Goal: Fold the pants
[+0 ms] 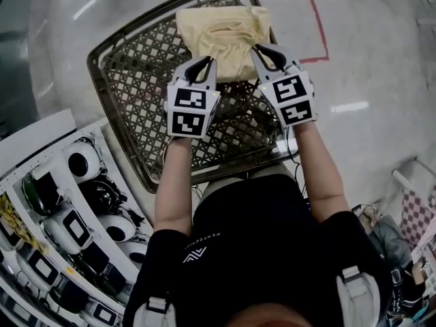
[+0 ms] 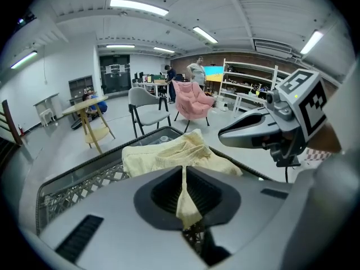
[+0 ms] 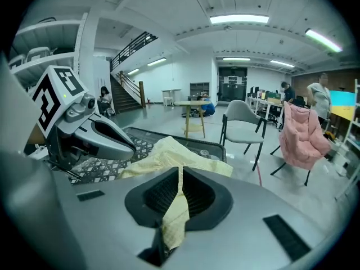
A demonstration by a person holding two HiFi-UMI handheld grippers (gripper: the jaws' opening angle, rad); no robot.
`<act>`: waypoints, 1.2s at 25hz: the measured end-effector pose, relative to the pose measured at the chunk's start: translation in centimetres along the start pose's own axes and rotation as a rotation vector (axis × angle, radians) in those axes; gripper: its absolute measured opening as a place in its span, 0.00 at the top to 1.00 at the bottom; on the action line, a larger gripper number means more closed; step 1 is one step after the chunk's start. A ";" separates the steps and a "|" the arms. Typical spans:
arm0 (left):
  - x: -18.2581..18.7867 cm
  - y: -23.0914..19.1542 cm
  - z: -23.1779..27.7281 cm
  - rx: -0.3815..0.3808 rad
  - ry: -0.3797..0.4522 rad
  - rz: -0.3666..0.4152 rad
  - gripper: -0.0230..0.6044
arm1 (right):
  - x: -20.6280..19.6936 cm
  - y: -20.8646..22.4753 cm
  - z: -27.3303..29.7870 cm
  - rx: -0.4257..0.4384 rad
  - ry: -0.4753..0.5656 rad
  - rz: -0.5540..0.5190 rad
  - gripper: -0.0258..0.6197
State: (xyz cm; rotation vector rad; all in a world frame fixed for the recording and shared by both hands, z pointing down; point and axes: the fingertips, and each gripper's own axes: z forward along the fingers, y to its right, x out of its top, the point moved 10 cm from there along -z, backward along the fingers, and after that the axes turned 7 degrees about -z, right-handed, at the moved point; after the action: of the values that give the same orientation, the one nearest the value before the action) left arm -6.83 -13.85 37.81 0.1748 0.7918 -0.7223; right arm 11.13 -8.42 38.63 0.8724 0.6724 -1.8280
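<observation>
Pants: The pale yellow pants (image 1: 221, 36) lie bunched at the far end of the counter (image 1: 136, 80), and their far edge reaches over its rim.
Left tongs: Your left tongs (image 1: 203, 67) are closed on a thin fold of the pants, at the near side of the heap above the counter. The cloth passes between the pads and comes out behind them.
Right tongs: Your right tongs (image 1: 268, 54) pinch another thin fold in the same way, close beside the left tongs.
Counter: It is dark, with a lattice top and a raised rim all around.
Floor: The floor (image 1: 368, 53) around the counter is grey and glossy. A red line (image 1: 315, 19) runs on it past the far right corner of the counter.
Rack: To the left of the counter, at your side, a white rack (image 1: 34, 142) holds white and black devices.
Room: Well beyond the counter stand a grey chair (image 3: 243, 117), a pink chair (image 3: 301, 134) and a small wooden table (image 3: 194, 108). A staircase (image 3: 126, 86) rises further back, and long ceiling lights (image 3: 239, 19) are on.
</observation>
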 end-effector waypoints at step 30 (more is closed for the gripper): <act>-4.5 5.4 -12.7 -0.122 0.221 -0.032 0.92 | 0.8 -11.5 -10.6 -0.030 0.109 0.162 0.90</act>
State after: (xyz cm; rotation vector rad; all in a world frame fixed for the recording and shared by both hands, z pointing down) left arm -12.95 -2.30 31.43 0.1330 1.0490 -0.6898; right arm 3.19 3.59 32.48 0.9828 0.6755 -1.6311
